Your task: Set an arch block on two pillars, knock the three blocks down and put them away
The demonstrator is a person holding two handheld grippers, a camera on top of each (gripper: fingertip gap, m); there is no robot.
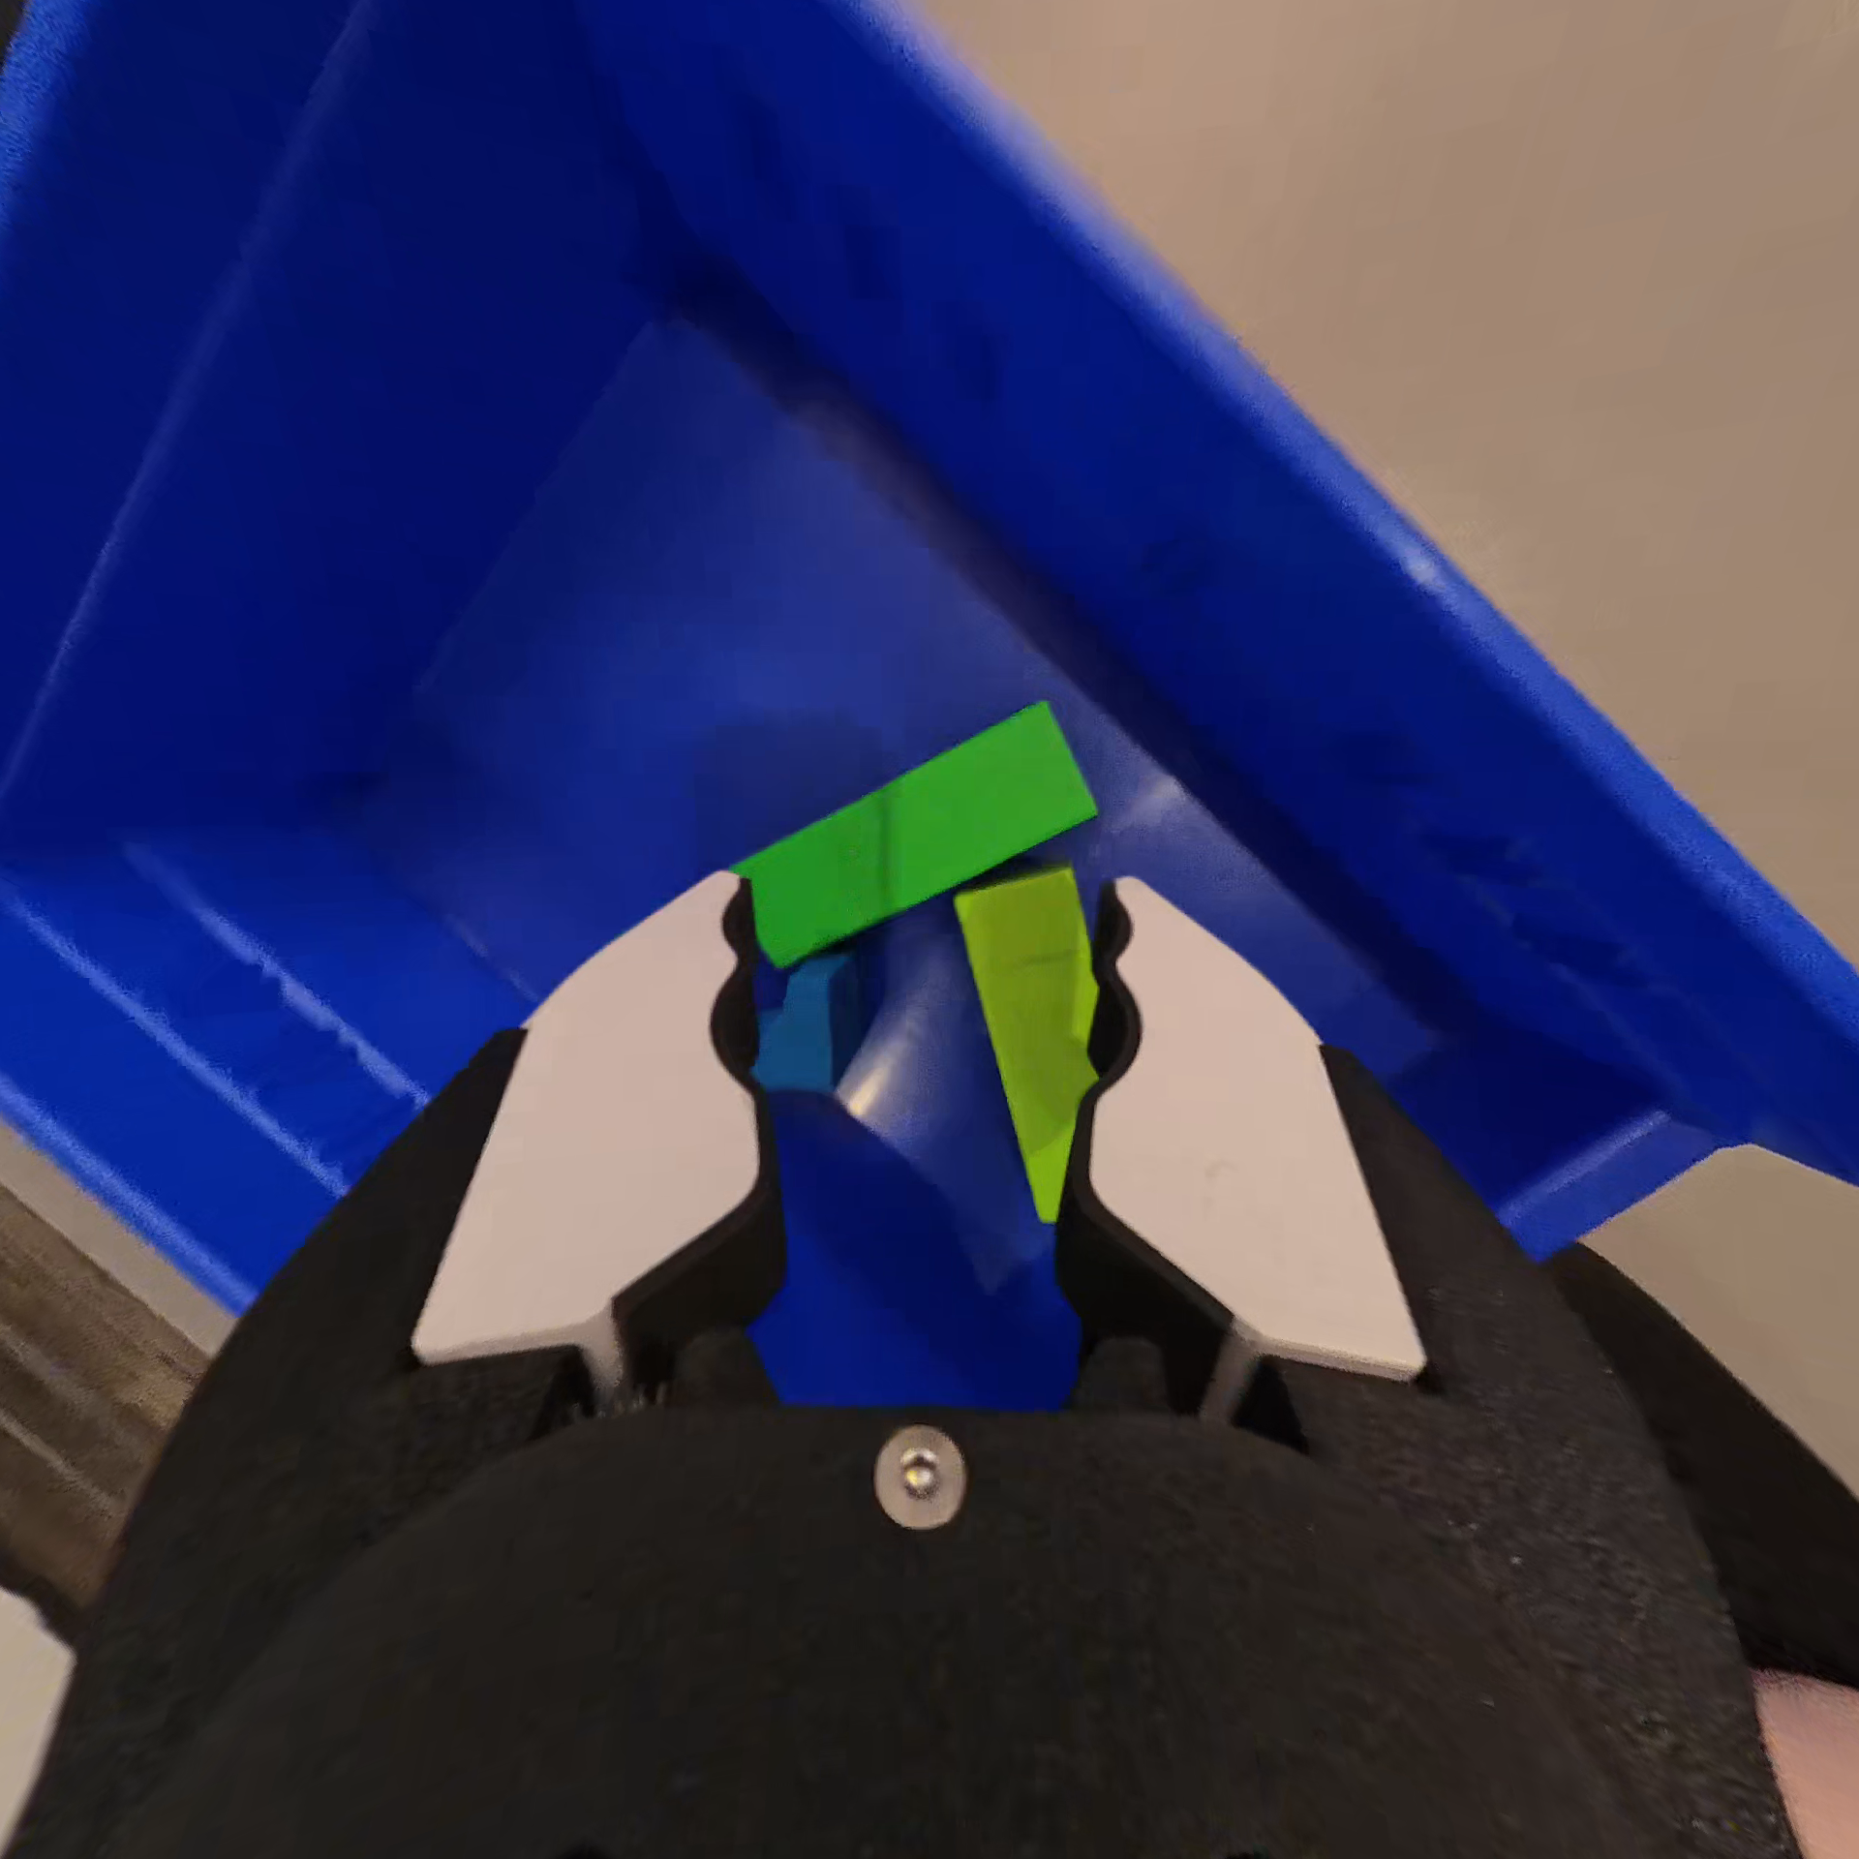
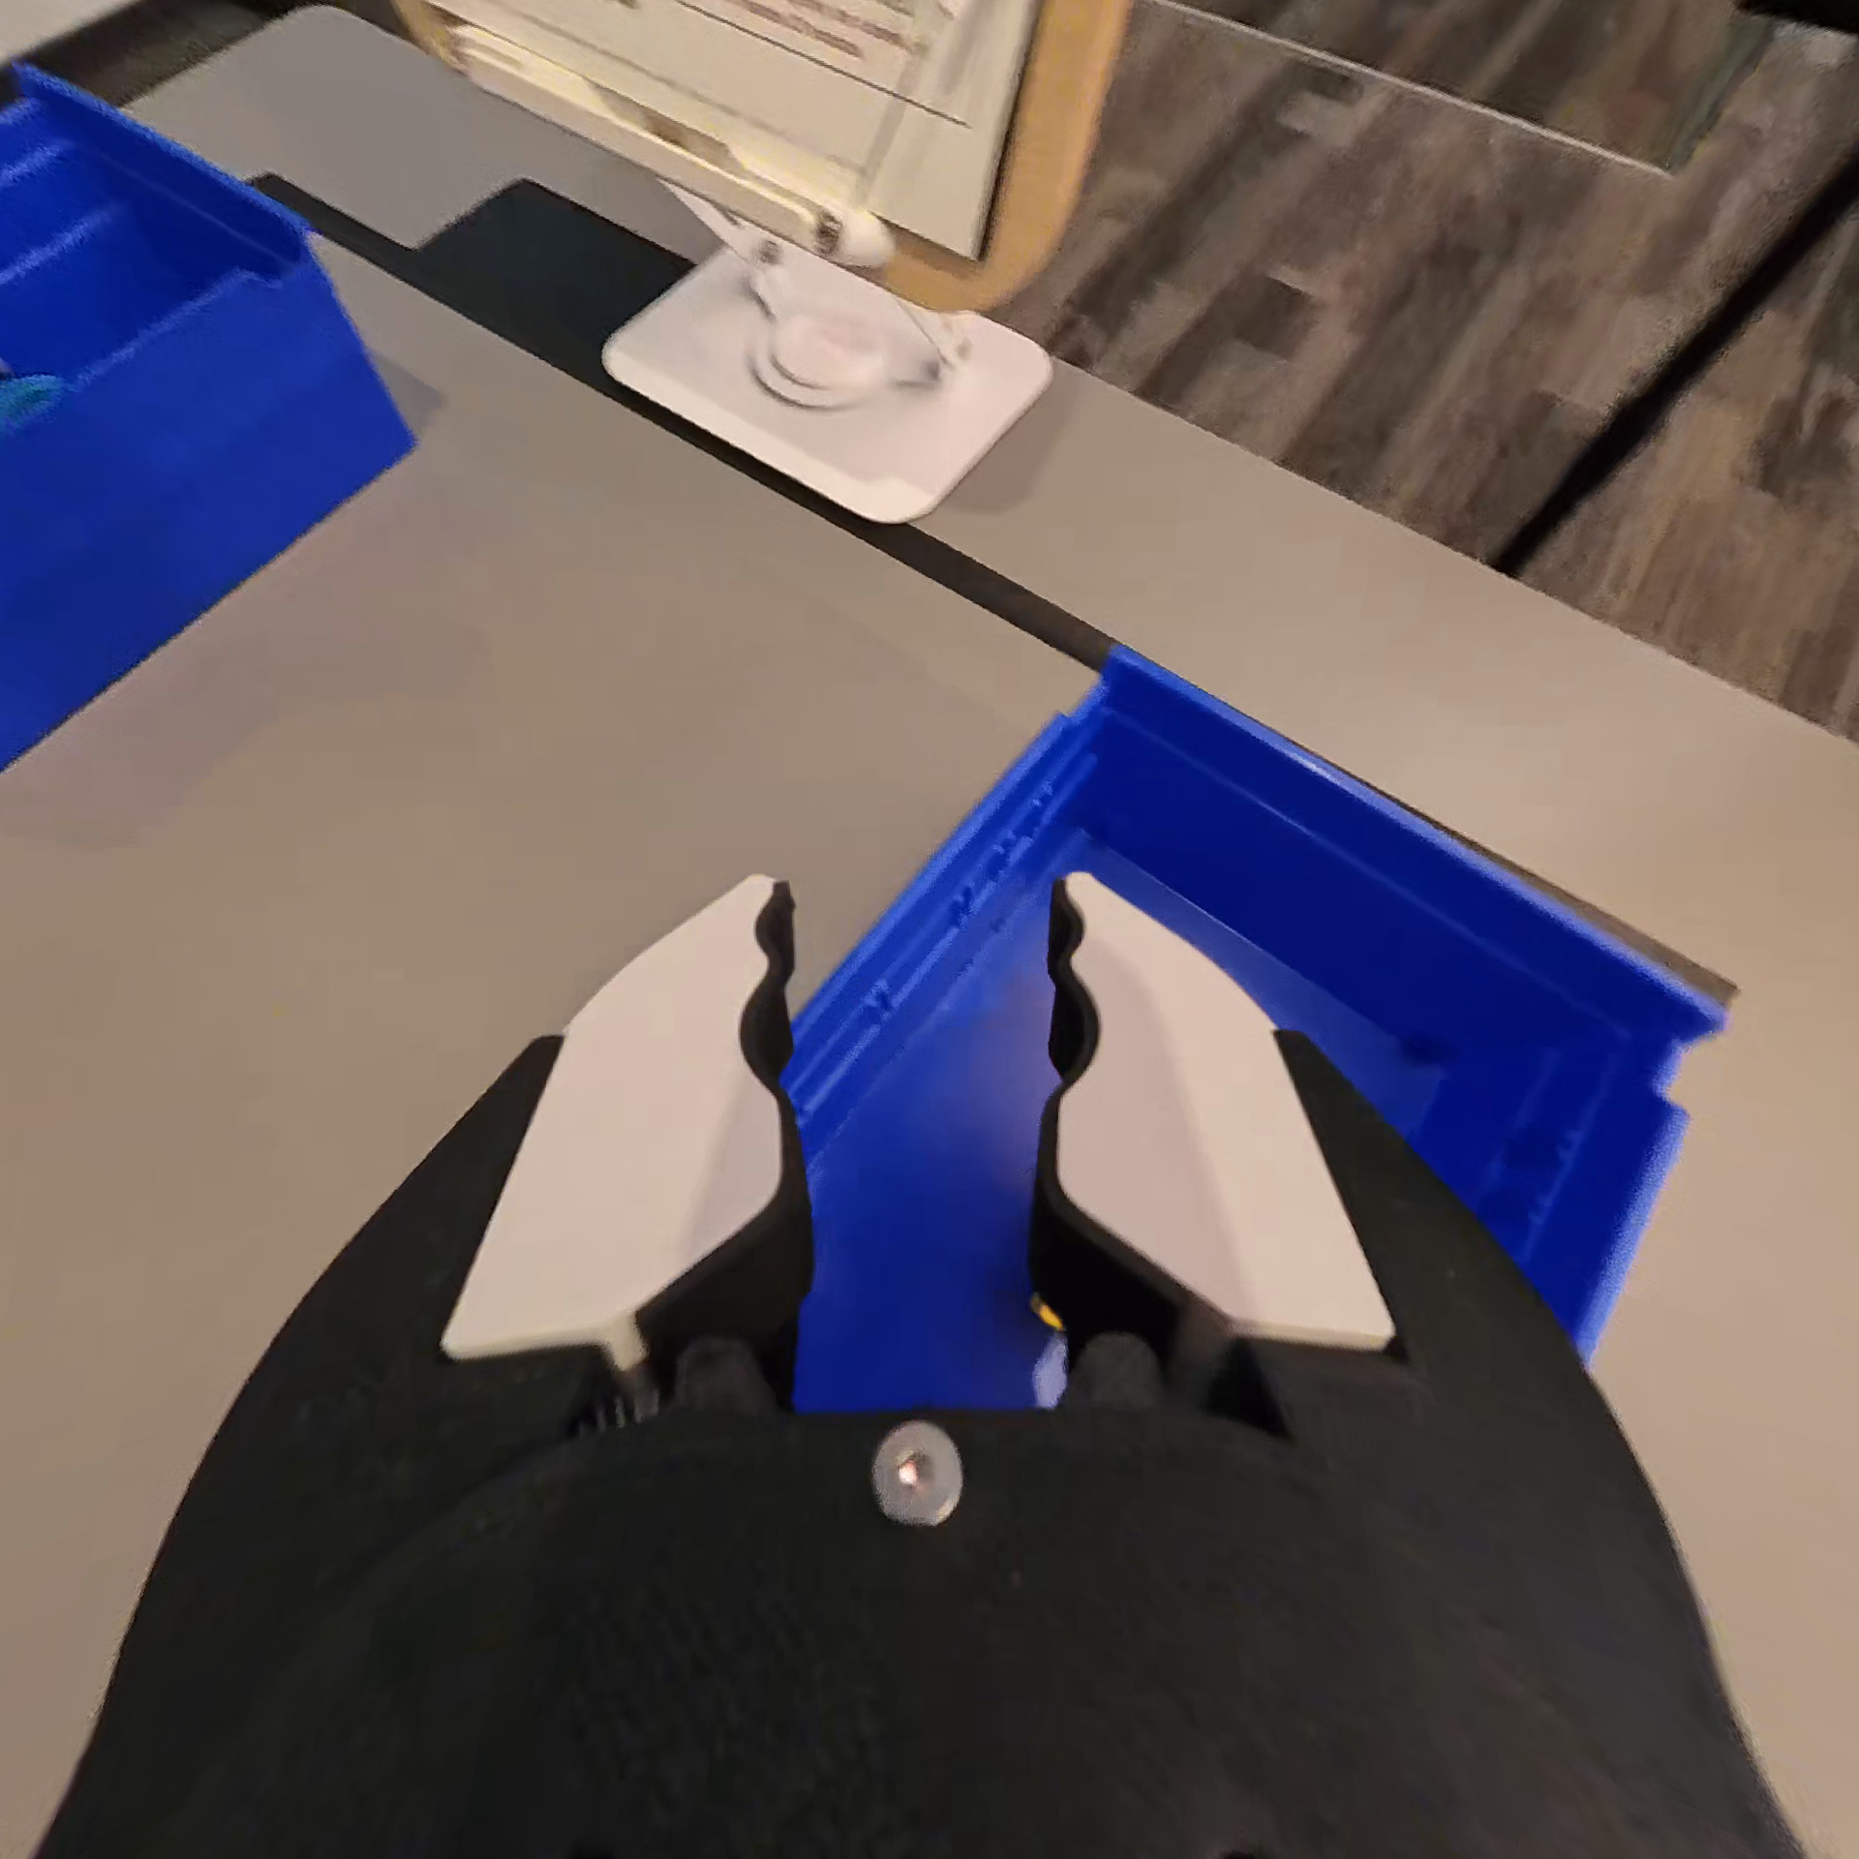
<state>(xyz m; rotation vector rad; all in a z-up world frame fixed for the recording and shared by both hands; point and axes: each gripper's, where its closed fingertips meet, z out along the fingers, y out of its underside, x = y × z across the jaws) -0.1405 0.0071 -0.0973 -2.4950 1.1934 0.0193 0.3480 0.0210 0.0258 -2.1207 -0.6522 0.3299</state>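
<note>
While my left gripper (image 1: 925,905) hangs unclenched over three blocks in a blue bin (image 1: 402,503), my right gripper (image 2: 920,895) gapes, grasping nothing, above another bin (image 2: 1308,865)

Looks like an office or lab bench setup, not a home. Plain grey table (image 2: 503,704) with a black strip along its far edge. Blue plastic storage bins: one (image 2: 171,402) at 10 o'clock, one (image 2: 1358,905) at 3 o'clock. Framed display on a white stand (image 2: 835,392) at 12 o'clock. Wood-look plank floor (image 2: 1509,302) at 1 o'clock.
</note>
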